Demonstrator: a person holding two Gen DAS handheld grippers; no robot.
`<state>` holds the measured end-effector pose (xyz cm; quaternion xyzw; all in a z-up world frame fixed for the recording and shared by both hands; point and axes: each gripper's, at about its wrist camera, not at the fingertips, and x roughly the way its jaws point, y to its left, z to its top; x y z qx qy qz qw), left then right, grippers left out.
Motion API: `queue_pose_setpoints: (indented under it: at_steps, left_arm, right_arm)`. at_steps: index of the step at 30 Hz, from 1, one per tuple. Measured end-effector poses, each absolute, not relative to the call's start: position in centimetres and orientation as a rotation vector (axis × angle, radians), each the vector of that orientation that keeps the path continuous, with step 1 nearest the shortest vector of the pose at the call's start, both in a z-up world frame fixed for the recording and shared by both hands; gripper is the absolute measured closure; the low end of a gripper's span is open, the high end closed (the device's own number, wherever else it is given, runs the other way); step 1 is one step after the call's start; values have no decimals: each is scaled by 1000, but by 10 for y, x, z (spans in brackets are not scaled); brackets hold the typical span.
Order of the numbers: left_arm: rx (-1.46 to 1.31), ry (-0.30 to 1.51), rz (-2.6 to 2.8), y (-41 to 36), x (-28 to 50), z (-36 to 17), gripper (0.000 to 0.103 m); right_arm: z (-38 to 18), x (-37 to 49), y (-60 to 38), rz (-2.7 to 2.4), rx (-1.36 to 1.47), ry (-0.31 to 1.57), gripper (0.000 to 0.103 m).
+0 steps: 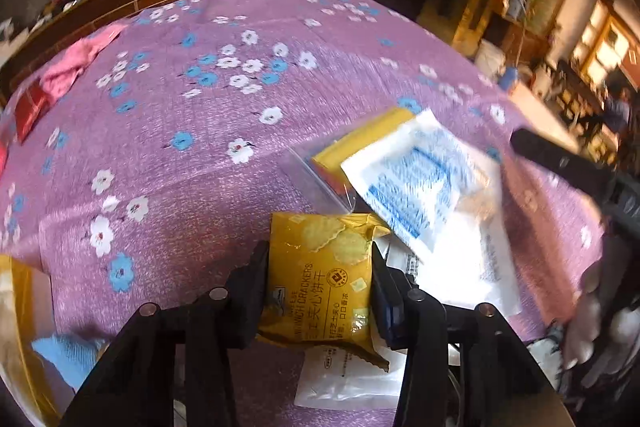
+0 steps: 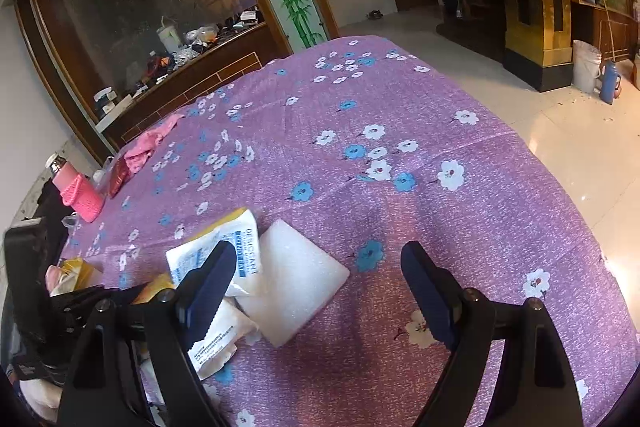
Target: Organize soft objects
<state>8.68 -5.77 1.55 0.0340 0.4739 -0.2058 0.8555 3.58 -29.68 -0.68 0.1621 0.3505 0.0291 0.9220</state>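
My left gripper (image 1: pixel 318 255) is shut on a yellow sandwich-cracker packet (image 1: pixel 320 291), with a pad pressing on each side of it, just above the purple flowered cloth (image 1: pixel 200 147). Beyond it lie a white packet with blue print (image 1: pixel 412 179) and a yellow sponge in a clear zip bag (image 1: pixel 360 143). More white packets (image 1: pixel 348 379) lie under the held one. My right gripper (image 2: pixel 320 267) stands open over the cloth with nothing in it. A white foam block (image 2: pixel 296 279) lies just inside its left finger, beside the blue-print packet (image 2: pixel 224 251).
A pink cloth (image 2: pixel 148 147), a red packet (image 2: pixel 118 175) and a bottle in a pink knit sleeve (image 2: pixel 80 195) sit at the table's far left edge. A blue cloth (image 1: pixel 68 355) and a yellow bag (image 1: pixel 16 307) are at the near left. A person stands far back by the stairs.
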Motion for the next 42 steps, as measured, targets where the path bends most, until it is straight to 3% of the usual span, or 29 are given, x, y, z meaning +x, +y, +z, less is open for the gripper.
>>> queue_pose_setpoints:
  at_steps: [14, 24, 29, 31, 42]
  left_arm:
    - [-143, 794, -376, 27, -3, 98, 57]
    - [-268, 734, -176, 136, -61, 96, 57]
    - [-303, 718, -142, 161, -74, 87, 57]
    - [-323, 715, -148, 166, -76, 82, 57]
    - [-330, 719, -136, 190, -93, 71, 56]
  right_arm:
    - [-25, 44, -302, 37, 339, 790, 20]
    - [-15, 35, -293, 39, 324, 817, 20]
    - [49, 1, -217, 253, 248, 785, 19]
    - [64, -4, -165, 403, 179, 819, 11]
    - [9, 50, 9, 529, -285, 1040, 14]
